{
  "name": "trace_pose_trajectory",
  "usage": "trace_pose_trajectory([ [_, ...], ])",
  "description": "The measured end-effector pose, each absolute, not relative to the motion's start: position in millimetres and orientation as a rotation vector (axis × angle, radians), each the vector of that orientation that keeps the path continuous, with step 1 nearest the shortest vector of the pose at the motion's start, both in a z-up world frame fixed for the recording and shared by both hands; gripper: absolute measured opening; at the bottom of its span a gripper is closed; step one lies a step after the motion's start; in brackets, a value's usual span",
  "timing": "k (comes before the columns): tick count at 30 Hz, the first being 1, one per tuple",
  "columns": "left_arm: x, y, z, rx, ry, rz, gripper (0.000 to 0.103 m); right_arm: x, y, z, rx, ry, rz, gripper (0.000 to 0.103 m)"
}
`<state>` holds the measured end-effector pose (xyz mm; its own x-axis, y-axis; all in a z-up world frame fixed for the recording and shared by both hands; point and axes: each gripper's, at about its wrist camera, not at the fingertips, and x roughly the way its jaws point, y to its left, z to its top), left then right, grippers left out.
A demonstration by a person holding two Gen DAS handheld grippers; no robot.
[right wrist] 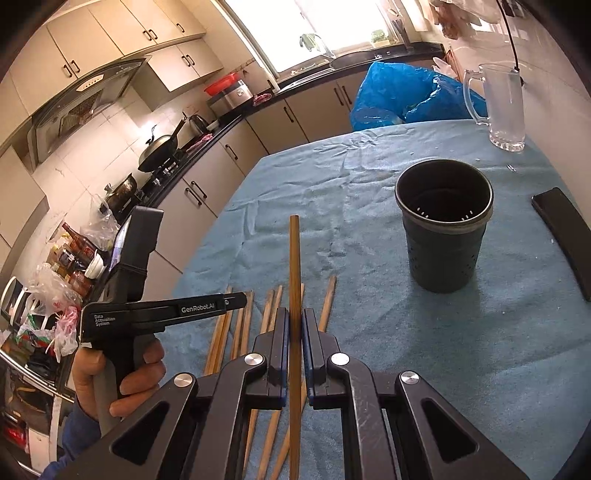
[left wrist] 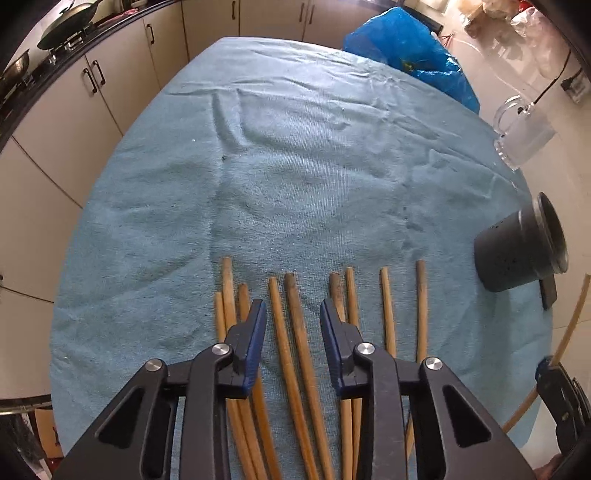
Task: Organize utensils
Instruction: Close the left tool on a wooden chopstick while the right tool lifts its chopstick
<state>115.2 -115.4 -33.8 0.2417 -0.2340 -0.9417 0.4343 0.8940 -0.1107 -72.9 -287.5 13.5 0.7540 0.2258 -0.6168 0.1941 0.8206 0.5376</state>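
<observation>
Blue cloth [right wrist: 424,332]; chopstick [right wrist: 294,266] between right fingers [right wrist: 282,343].

A kitchen surrounds a table draped in a wrinkled blue cloth [right wrist: 369,177]. Cream cabinets [right wrist: 207,192] with dark handles run under a black countertop [right wrist: 229,122] along the left wall, with matching upper cabinets [right wrist: 122,26] above. A range hood [right wrist: 85,96] hangs over a stove holding a wok [right wrist: 159,147]. Pale tiles cover the wall. Daylight pours through a bright window [right wrist: 325,26] at the far end, above a sink. The floor [left wrist: 509,66] is light and glossy.
</observation>
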Motion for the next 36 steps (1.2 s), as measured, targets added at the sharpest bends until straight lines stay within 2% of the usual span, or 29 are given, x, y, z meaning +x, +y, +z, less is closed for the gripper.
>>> trace_pose_trajectory([
  [4, 118.4, -123.0, -44.4, 0.199, 1.271, -0.462, 0.019, -72.9, -287.6, 13.3, 0.626, 0.732, 0.017, 0.008],
  [22, 122.8, -137.6, -53.2, 0.251, 1.272, -0.457, 0.017, -67.7, -284.7, 15.6, 0.597, 0.734, 0.001, 0.008],
  [23, 124.6, -138.0, -53.2, 0.248, 1.267, -0.458, 0.016, -66.9, -284.6, 16.2, 0.594, 0.733, 0.0, 0.008],
  [24, 125.3, -137.9, -53.4, 0.25, 1.261, -0.446, 0.008, -66.1, -285.3, 16.1, 0.588, 0.73, -0.003, 0.008],
  [26, 126.3, -135.1, -51.7, 0.221, 1.26, -0.452, 0.008, -64.4, -287.2, 18.9, 0.578, 0.719, -0.012, 0.008],
  [36, 75.5, -111.0, 33.0, 0.144, 0.937, -0.501, 0.007, -89.9, -286.5, 52.4, 0.507, 0.554, -0.054, 0.008],
])
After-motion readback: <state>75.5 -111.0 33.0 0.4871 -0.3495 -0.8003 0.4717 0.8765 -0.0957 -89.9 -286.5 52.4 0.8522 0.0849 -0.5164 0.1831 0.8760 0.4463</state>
